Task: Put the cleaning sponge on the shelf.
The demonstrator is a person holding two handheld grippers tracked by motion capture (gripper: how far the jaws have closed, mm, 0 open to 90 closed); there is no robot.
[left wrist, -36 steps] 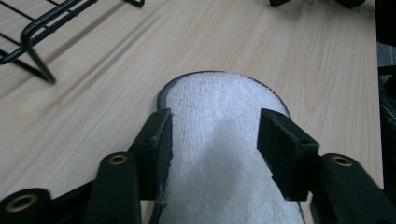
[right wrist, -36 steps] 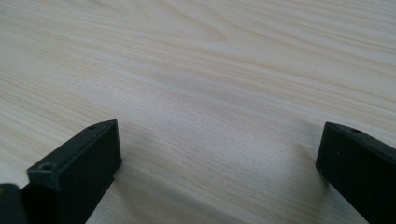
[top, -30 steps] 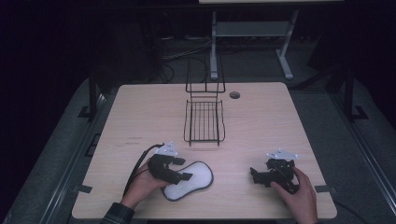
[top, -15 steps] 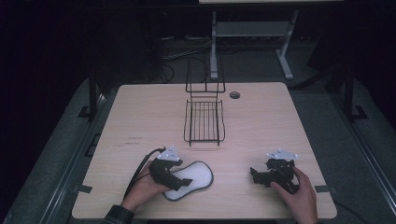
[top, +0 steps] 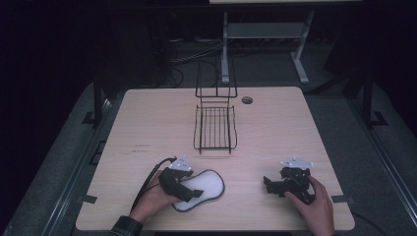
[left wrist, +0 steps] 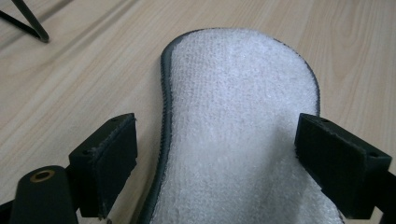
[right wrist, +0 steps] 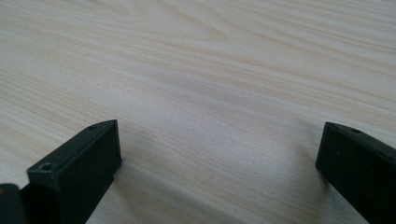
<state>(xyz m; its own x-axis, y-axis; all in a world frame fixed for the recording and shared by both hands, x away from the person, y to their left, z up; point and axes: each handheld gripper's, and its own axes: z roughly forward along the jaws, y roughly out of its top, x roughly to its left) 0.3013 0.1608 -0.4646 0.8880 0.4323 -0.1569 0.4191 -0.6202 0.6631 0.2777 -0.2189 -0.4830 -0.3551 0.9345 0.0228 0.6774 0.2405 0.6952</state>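
A white terry insole (top: pixel 204 188) with a dark edge lies flat on the pale wooden surface (top: pixel 275 132), near the front edge and left of the middle. The left gripper (top: pixel 189 192) rests over its near left end, held by the person's left hand (top: pixel 152 201). In the left gripper view the fingers (left wrist: pixel 109 158) have just been opening and now stand wide apart, one beside the insole's dark edge over bare wood, the other over its white cloth; neither presses on it, so the insole (left wrist: pixel 243 126) lies loose between them.

The right gripper (top: pixel 268 186) sits near the front right of the surface, well apart from the insole, in the person's right hand (top: pixel 312 199). Its fingers (right wrist: pixel 79 168) are spread wide over bare wood (right wrist: pixel 210 93), with nothing between them.

A black wire rack (top: pixel 215 123) stands at the middle of the surface, farther back than both grippers. A small dark round hole (top: pixel 247 100) shows just right of the rack's far end.
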